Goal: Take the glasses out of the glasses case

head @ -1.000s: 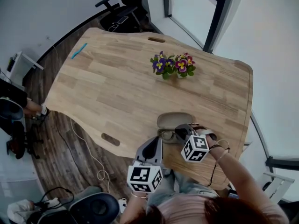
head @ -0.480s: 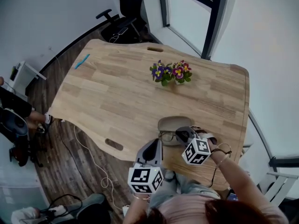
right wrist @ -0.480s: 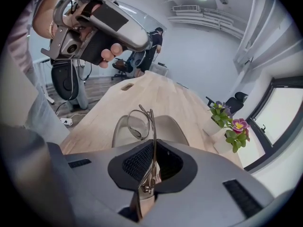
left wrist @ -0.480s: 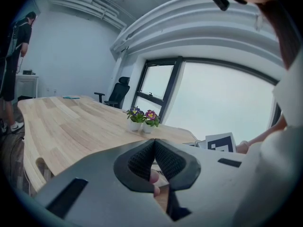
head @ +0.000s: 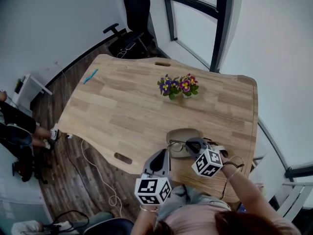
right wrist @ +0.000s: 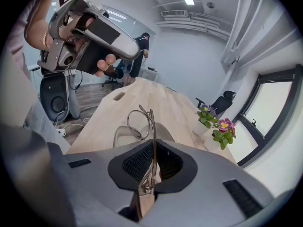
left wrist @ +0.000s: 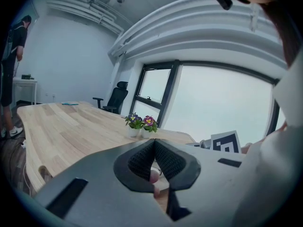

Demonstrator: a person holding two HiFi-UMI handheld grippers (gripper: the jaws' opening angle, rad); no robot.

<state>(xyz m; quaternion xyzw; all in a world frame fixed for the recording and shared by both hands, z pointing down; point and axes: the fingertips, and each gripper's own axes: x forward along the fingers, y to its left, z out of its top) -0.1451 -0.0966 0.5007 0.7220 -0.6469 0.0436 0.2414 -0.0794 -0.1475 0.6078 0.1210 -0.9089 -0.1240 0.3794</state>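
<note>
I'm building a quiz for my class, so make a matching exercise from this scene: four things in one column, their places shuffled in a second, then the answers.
1 thin metal round-lens glasses
2 grey oval glasses case
3 potted purple and pink flowers
4 blue pen

A far left corner of the wooden table
B clamped in the right gripper
C open on the table, near the person
D mid-table, standing upright

Pairs: 1-B, 2-C, 3-D, 4-A

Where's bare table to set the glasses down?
Free: the table left of the flower pots, from the blue item down to the cable slot; also the strip right of the pots. Crowded: near edge, where glasses case, right gripper holding the glasses, and left gripper bunch.
</note>
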